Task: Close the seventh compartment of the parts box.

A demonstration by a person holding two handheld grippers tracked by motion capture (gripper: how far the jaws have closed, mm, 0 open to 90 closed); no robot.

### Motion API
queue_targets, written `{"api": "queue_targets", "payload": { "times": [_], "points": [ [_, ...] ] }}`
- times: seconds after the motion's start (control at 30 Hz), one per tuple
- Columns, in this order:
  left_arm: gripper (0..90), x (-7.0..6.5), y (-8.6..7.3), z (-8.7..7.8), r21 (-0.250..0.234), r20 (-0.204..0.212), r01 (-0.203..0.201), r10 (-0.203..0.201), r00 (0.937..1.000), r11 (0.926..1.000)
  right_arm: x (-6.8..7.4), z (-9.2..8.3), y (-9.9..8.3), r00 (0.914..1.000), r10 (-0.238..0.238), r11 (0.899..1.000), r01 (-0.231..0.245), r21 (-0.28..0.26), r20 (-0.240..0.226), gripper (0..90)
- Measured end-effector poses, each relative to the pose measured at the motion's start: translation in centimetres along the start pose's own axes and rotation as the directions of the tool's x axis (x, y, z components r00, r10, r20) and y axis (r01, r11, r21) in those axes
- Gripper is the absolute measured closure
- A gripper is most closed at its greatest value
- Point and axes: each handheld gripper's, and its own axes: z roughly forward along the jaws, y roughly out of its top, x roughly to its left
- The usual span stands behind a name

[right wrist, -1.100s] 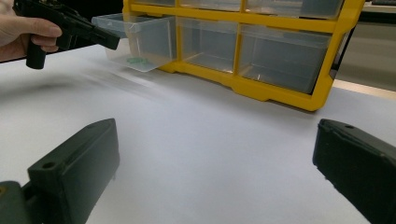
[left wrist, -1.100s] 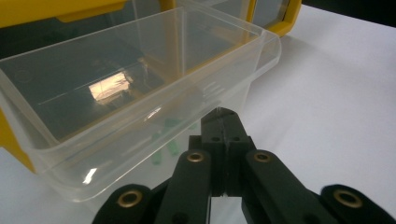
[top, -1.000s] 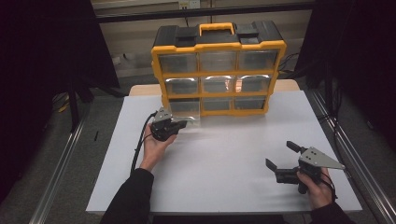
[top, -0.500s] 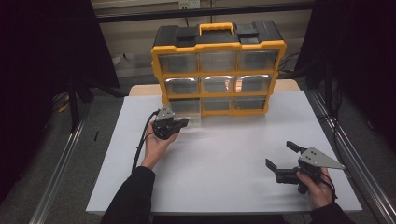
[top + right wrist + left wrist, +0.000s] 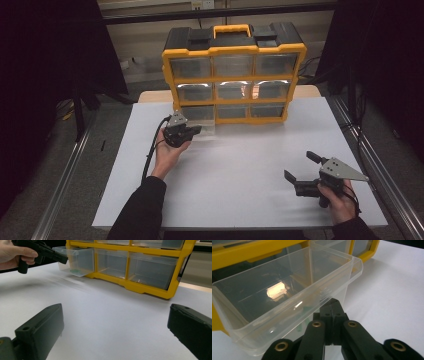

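Table [image 5: 240, 170] covered in white, seen from above, with a yellow and black organiser cabinet [image 5: 234, 75] of nine clear drawers standing at its far edge. Bottom-left drawer [image 5: 201, 121] is pulled partway out of its slot — so the opening looks about half done, with the drawer not yet free or emptied. A small green item [image 5: 74, 271] lies inside it, too small to identify. Left gripper [image 5: 192, 131] has its jaws pressed together, apparently pinching the drawer's front lip. Right gripper [image 5: 299, 167] rests low on the table, well apart from the cabinet — jaws spread wide, holding nothing.
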Motion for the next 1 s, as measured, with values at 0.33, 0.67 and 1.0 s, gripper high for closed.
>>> {"api": "queue_targets", "payload": {
  "times": [0.33, 0.67, 1.0],
  "points": [
    [90.0, 0.1, 0.1, 0.4, 0.001, -0.009, -0.004, 0.004, 1.0, 1.0, 0.0, 0.0, 0.0, 1.0, -0.003, 1.0, 0.003, 0.002, -0.003, 0.4],
    [90.0, 0.3, 0.3, 0.7, 0.006, -0.029, -0.007, 0.007, 0.9996, 1.0, 0.0, 0.0, 0.0, 1.0, -0.001, 1.0, 0.001, 0.001, -0.003, 0.4],
    [90.0, 0.1, 0.7, 1.3, 0.013, -0.02, -0.021, 0.021, 0.9996, 0.9997, 0.0, 0.0, 0.0, 1.0, -0.007, 1.0, 0.007, 0.002, -0.005, 0.4]
  ]
}}
